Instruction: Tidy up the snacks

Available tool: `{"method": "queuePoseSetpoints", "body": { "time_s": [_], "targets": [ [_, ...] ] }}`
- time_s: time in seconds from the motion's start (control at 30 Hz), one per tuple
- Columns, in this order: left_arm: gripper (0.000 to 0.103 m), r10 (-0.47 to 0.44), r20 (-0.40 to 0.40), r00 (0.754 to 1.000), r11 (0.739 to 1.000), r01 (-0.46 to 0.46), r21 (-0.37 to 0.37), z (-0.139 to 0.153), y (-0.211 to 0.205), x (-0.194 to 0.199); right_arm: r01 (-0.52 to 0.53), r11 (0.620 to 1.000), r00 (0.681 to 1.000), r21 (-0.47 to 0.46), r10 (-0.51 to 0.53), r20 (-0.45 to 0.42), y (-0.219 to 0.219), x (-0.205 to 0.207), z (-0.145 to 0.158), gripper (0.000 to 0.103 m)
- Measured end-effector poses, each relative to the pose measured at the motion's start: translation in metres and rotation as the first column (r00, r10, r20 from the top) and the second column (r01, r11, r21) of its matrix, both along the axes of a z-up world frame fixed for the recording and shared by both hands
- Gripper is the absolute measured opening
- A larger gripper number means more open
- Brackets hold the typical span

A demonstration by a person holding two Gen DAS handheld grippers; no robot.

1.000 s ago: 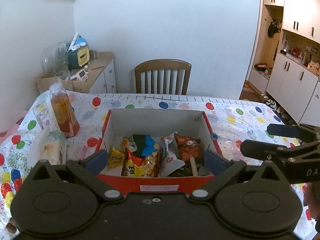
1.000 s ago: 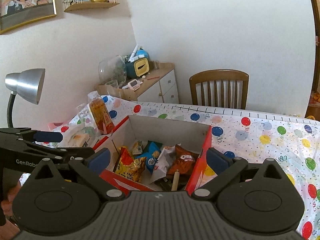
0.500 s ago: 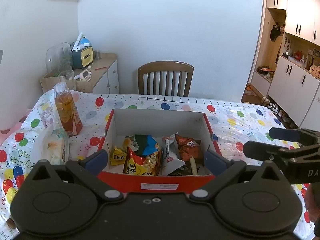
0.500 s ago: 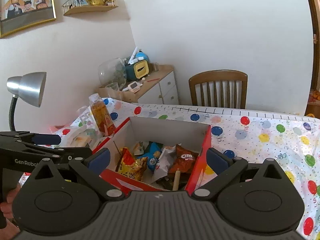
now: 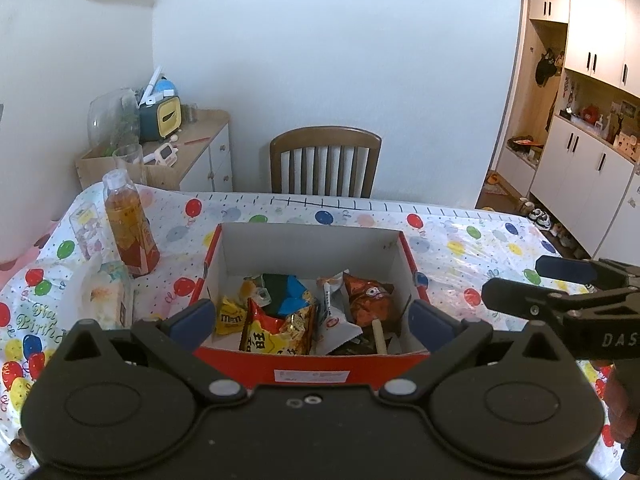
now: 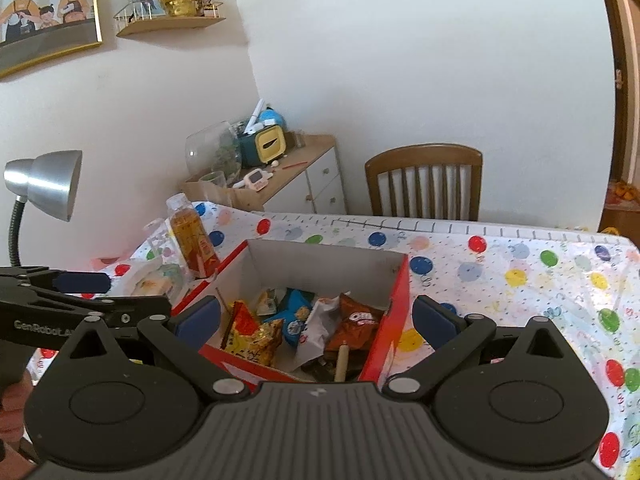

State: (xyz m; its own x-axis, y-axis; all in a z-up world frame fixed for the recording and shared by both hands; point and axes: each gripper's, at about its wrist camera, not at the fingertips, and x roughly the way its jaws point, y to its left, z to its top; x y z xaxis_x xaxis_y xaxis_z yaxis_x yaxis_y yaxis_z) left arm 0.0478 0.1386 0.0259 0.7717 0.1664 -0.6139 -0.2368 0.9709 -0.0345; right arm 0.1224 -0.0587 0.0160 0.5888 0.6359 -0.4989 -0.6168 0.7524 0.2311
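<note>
Left wrist view first: I see my left gripper (image 5: 312, 322) with its blue-padded fingers spread wide and nothing between them, hanging over the near wall of the red snack box (image 5: 308, 370). That box is my landmark; it stands on the balloon-print tablecloth (image 5: 460, 236), open at the top, white inside. Inside the box, toward its near wall, lies a heap of snacks: a yellow M&M's pack (image 5: 231, 319) at the left, a red-and-yellow crinkled bag (image 5: 276, 336) beside it, a blue-and-dark packet (image 5: 286, 294) behind that, a white wrapper (image 5: 334, 322) in the middle, and a brown Oreo bag (image 5: 370, 300) at the right with a pale stick (image 5: 379, 336) leaning in front of it. The far half of the box shows bare floor.

Left of the box stands an upright bottle of amber drink (image 5: 130, 226), and nearer to me than the bottle lies a clear-wrapped bun (image 5: 106, 300). Beyond the box's far wall a wooden chair (image 5: 325, 160) stands at the table edge.

From the right wrist view, my right gripper (image 6: 316, 322) is likewise released, fingers wide apart and holding nothing, poised over the box's near right corner (image 6: 372, 360). The left tool's arm crosses in at the box's left.
</note>
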Motion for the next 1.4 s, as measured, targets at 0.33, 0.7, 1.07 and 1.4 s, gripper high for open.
{"method": "queuePoseSetpoints", "body": {
  "time_s": [0.33, 0.7, 1.07, 1.4],
  "targets": [
    [0.103, -0.004, 0.012, 1.000, 1.000, 0.004, -0.016, 0.0038, -0.0007, -0.0035, 0.011, 1.000, 1.000, -0.007, -0.011, 0.013, 0.0009, -0.0028, 0.0011, 0.103],
    [0.103, -0.004, 0.025, 1.000, 1.000, 0.004, -0.025, 0.0073, -0.0032, -0.0066, 0.012, 1.000, 1.000, -0.017, -0.012, 0.020, 0.0022, -0.0055, 0.0020, 0.103],
    [0.103, 0.004, 0.001, 1.000, 0.999, -0.004, -0.040, 0.0040, -0.0032, -0.0049, 0.013, 1.000, 1.000, -0.025, -0.013, 0.015, 0.0026, -0.0062, 0.0025, 0.103],
    [0.103, 0.017, -0.016, 1.000, 0.999, -0.017, -0.040, 0.0012, -0.0038, -0.0038, 0.009, 0.999, 1.000, -0.033, -0.009, 0.004, 0.0034, -0.0075, -0.0007, 0.103]
  ]
}}
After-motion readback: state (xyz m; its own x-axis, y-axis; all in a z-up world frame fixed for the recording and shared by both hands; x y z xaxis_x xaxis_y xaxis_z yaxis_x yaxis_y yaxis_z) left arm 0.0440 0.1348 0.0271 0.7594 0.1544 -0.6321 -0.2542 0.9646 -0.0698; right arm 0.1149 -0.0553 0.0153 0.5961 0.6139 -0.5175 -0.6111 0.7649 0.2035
